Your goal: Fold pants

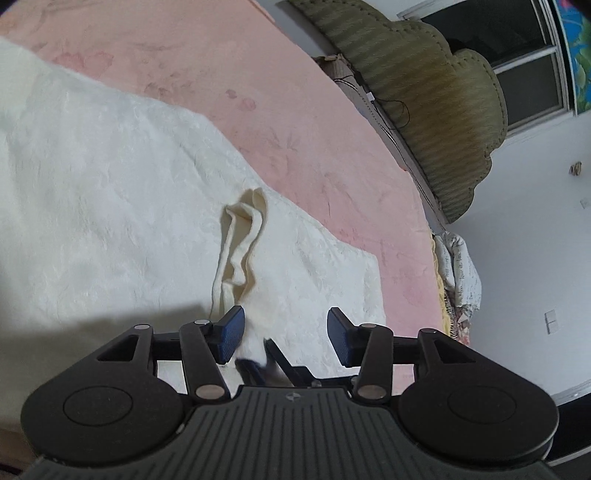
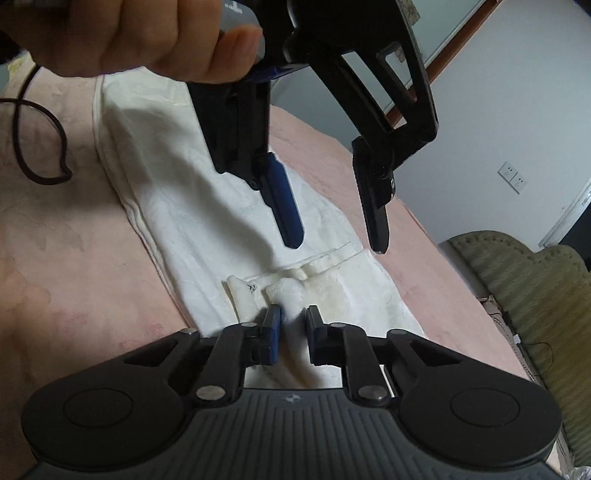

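Nearest the right wrist camera, the right gripper (image 2: 293, 334) stands narrowed around a bunched ridge of the waistband (image 2: 291, 286); the cloth sits between the pads, though I cannot tell whether they truly pinch it. Just beyond, the left gripper (image 2: 338, 242) hangs above the white pants (image 2: 207, 206) with its fingers spread wide, holding nothing, in the person's left hand (image 2: 122, 33). In the left wrist view its pads straddle a raised fold of the cream fabric (image 1: 240, 240). The pants lie flat along the pink bedspread (image 2: 55, 258), legs running away from the waist; a black cable (image 2: 33, 147) loops on the bed beside them, and an olive headboard (image 1: 424, 92) stands farther off.

The step in hand appears to be seizing the waist for the fold. To do it well, the left gripper should likely come down on the waistband beside the right, close on all layers together, and both lift evenly so the seam edges stay aligned.
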